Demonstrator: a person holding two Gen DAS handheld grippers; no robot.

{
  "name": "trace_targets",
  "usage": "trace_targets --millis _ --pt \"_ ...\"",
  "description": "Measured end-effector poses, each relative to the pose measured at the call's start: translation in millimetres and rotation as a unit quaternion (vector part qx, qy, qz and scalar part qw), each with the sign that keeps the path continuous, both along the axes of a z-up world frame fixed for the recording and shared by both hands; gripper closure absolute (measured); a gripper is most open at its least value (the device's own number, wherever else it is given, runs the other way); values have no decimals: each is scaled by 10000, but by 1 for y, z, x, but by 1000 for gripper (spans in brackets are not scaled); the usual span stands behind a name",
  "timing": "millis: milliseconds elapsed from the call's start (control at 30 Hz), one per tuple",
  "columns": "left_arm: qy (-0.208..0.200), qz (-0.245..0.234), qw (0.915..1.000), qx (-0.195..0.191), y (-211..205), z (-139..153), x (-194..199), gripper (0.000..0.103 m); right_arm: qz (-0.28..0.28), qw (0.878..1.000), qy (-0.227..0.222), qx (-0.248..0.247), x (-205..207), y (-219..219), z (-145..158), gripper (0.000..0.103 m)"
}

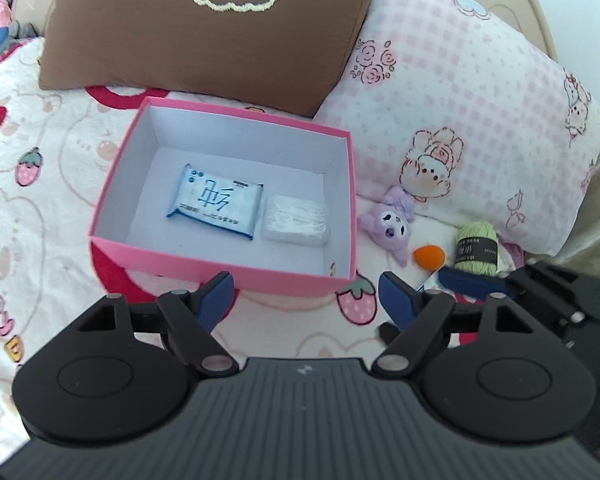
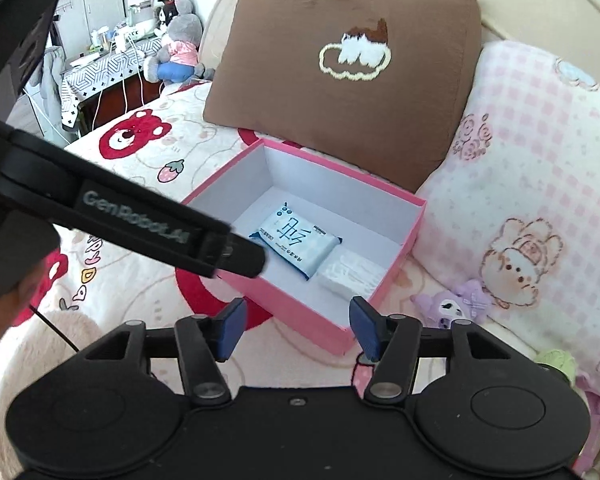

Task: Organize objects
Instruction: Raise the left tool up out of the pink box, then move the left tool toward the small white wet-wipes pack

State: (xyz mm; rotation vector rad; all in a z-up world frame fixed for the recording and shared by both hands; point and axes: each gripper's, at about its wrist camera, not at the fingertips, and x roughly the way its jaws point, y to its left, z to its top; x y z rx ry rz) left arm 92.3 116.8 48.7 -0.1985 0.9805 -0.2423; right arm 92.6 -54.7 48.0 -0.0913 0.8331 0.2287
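Observation:
A pink box (image 1: 220,268) (image 2: 296,312) with a white inside sits on the bed. In it lie a blue tissue pack (image 1: 216,206) (image 2: 296,242) and a white packet (image 1: 294,220) (image 2: 350,274). Right of the box lie a purple plush toy (image 1: 392,222) (image 2: 452,306), an orange sponge (image 1: 429,257) and a green yarn ball (image 1: 476,246). My left gripper (image 1: 306,298) is open and empty, just in front of the box. My right gripper (image 2: 296,330) is open and empty, above the box's near corner.
A brown cushion (image 1: 204,28) (image 2: 340,88) and a pink patterned pillow (image 1: 472,120) (image 2: 540,184) stand behind and right of the box. The left gripper's body (image 2: 132,224) crosses the right wrist view. A bedside table (image 2: 104,68) and plush doll (image 2: 178,44) stand far left.

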Motion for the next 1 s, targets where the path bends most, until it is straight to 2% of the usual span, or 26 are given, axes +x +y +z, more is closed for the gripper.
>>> trace_targets --millis 267,333,400,467,600,767,900,1000 --pt "-361 -199 9987 296 -7 19 -36 21 -1 9999 -137 -38 -36 -9 18 38" --pt "-399 -227 9984 329 -8 23 -44 19 -23 9999 -132 -12 -44 -15 20 33" --pt "-398 -263 9982 368 -10 24 -52 19 8 9999 -119 44 -51 -20 19 19" --pt "-391 -383 9977 408 -13 26 -59 19 124 9999 -104 14 -59 -23 16 16" --pt "-335 -581 9963 531 -20 27 -71 18 84 9993 -206 -302 -75 -29 11 16" --pt "-170 -660 9961 553 -26 19 -81 16 6 9994 -246 -234 -92 -46 12 15" --pt "-168 -917 9939 587 -38 10 -86 4 39 9988 -360 -326 -105 -59 7 15" --pt "-101 -1002 9933 563 -47 1 -89 4 -102 9967 -488 -646 -113 -67 -1 15"
